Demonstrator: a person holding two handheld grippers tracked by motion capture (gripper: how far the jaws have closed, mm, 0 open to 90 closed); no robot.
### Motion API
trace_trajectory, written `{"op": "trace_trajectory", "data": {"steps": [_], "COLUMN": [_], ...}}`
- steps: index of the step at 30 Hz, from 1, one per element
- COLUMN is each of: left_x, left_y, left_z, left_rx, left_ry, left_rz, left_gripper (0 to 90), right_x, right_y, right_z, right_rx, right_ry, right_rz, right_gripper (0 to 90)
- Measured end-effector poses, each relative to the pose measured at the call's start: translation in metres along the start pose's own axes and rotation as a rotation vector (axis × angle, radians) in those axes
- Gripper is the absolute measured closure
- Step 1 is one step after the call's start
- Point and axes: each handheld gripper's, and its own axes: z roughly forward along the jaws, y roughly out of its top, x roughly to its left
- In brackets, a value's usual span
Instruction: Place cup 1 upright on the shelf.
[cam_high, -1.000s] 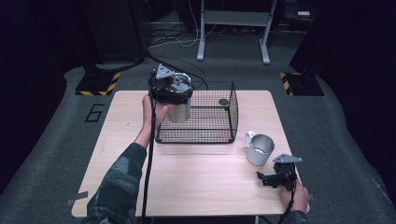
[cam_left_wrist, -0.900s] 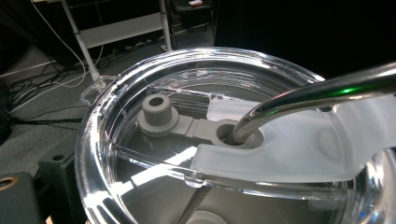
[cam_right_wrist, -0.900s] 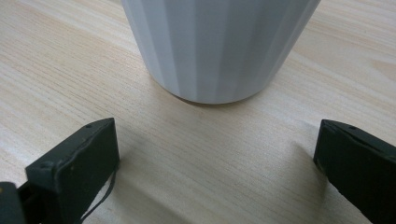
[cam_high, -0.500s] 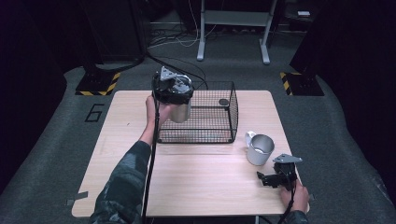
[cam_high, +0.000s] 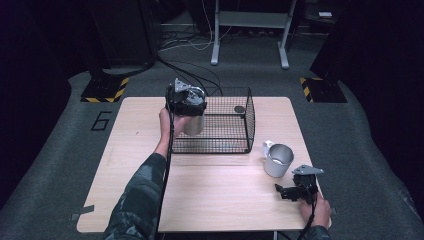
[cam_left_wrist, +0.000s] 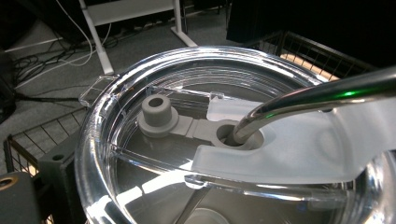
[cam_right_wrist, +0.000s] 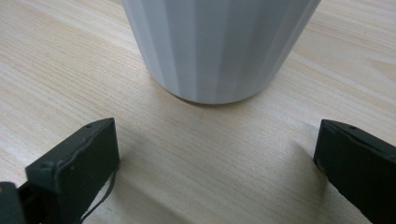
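A steel tumbler (cam_high: 193, 124) with a clear lid (cam_left_wrist: 187, 140) and a metal straw (cam_left_wrist: 317, 93) hangs at the left wall of the black wire basket (cam_high: 235, 145). My left gripper (cam_high: 189, 107) is shut on it near the rim; one dark finger (cam_left_wrist: 18, 196) shows beside the lid. A pale ribbed mug (cam_high: 277, 160) (cam_right_wrist: 219, 46) stands on the table to the right of the basket. Just in front of the mug, my right gripper (cam_high: 284, 191) (cam_right_wrist: 215, 163) rests low on the wood, open, with nothing between its jaws.
The wooden table (cam_high: 220, 200) has bare wood in front of and left of the basket. A small dark round thing (cam_high: 239, 109) lies in the basket's far right corner. A desk frame (cam_high: 250, 30) and cables stand on the floor behind.
My left gripper has drifted slightly right and down with the tumbler, closer over the basket's left wall. The right gripper and the mug have stayed put.
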Motion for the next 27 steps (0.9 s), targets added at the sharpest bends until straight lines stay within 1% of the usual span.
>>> {"op": "trace_trajectory", "data": {"steps": [2, 5, 6, 8, 12, 15, 17, 24, 27], "left_x": [0.001, 0.003, 0.003, 0.004, 0.006, 0.005, 0.006, 0.003, 0.002], "left_y": [-0.003, -0.008, -0.009, -0.014, -0.021, -0.027, -0.030, -0.035, -0.036], "left_z": [0.002, 0.006, 0.007, 0.009, 0.013, 0.017, 0.019, 0.024, 0.026], "left_rx": [0.001, 0.016, 0.019, 0.030, 0.039, 0.047, 0.051, 0.063, 0.070], "left_ry": [0.001, 0.011, 0.008, 0.011, 0.013, 0.014, 0.010, 0.009, 0.009], "left_rz": [-0.012, -0.014, -0.016, -0.026, -0.041, -0.045, -0.047, -0.059, -0.053], "left_gripper": [3.3, 3.3, 3.3, 3.3, 3.3, 3.3, 3.3, 3.3, 3.3], "right_x": [0.000, 0.000, 0.000, 0.000, 0.000, 0.000, 0.000, 0.000, 0.000], "right_y": [0.000, 0.000, 0.000, 0.000, 0.000, 0.000, 0.000, 0.000, 0.000], "right_z": [0.000, 0.000, 0.000, 0.000, 0.000, 0.000, 0.000, 0.000, 0.000], "right_rx": [0.000, 0.000, 0.000, 0.000, 0.000, -0.002, -0.002, -0.001, -0.001], "right_ry": [0.000, 0.000, 0.000, 0.000, 0.000, -0.002, 0.000, 0.000, 0.000], "right_rz": [0.000, 0.000, 0.000, 0.000, 0.000, 0.004, -0.003, -0.004, -0.003], "right_gripper": [0.0, 0.0, 0.0, 0.0, 0.0, 0.0, 0.0, 0.0, 0.0]}}
